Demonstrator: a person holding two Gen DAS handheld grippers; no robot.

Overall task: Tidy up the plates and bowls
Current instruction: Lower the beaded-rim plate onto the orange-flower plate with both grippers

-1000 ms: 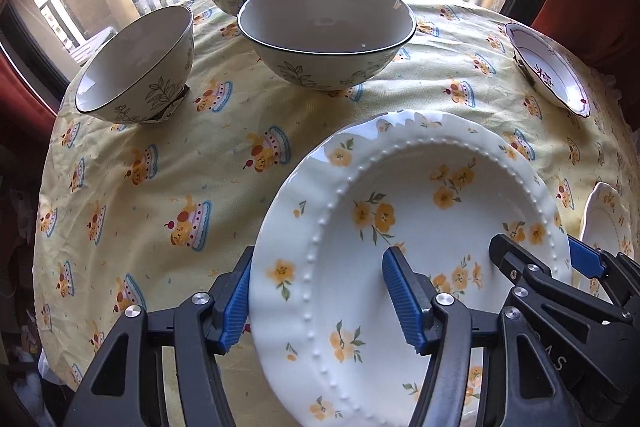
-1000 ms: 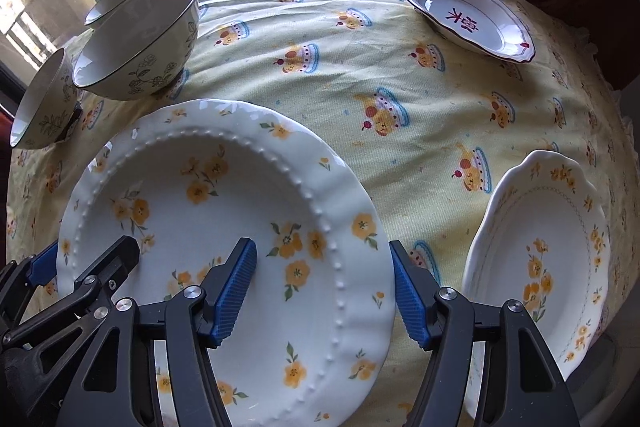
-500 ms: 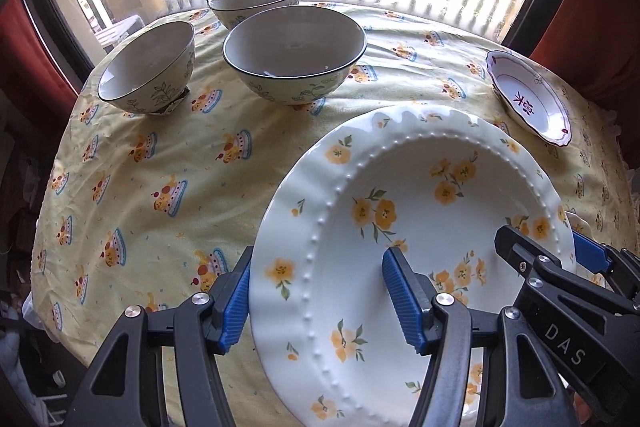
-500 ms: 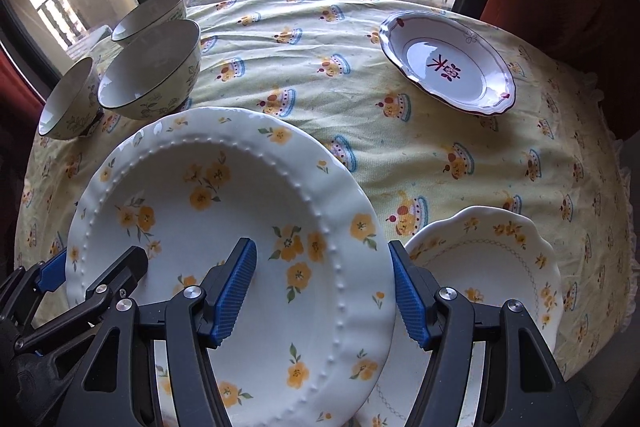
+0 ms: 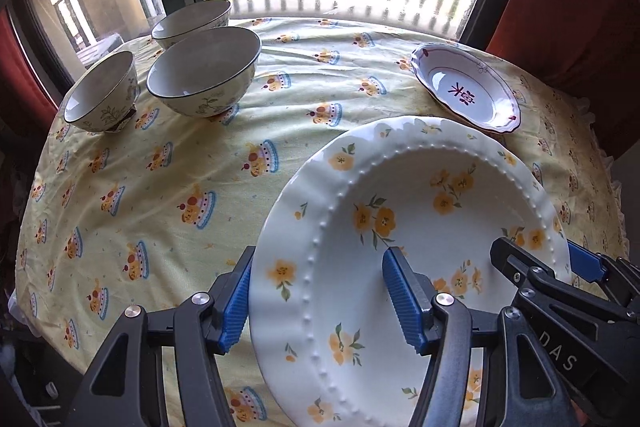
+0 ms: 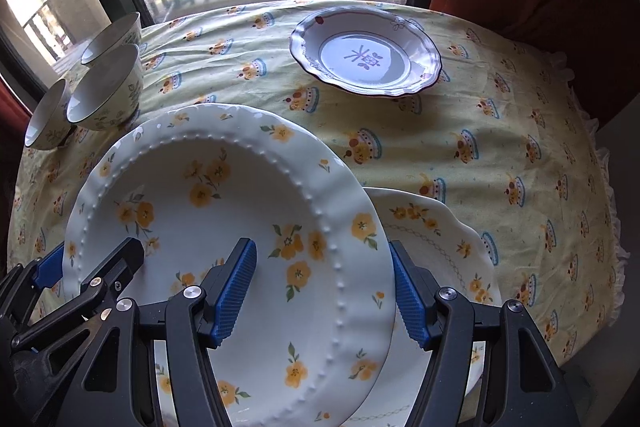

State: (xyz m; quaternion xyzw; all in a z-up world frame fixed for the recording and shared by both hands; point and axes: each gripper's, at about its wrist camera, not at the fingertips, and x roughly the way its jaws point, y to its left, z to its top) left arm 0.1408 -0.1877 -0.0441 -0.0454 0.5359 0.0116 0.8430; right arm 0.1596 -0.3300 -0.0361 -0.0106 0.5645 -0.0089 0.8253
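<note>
While both grippers share the load, the large flowered plate (image 6: 224,227) hangs above the surface, its rim pinched on opposite sides: the left gripper (image 5: 320,303) has its jaws closed across the plate's left edge, the right gripper (image 6: 324,291) across its right edge. A two-sided hold suits so wide a dish, keeping it near level. Just under its right edge lies a smaller flowered plate (image 6: 440,239) on the yellow tablecloth (image 6: 500,131), probably the base of a stack. Beyond, a red-trimmed dish (image 6: 366,57) sits alone toward the window. Three bowls (image 5: 200,79) cluster at the far left, touching or nearly so, not yet nested.
</note>
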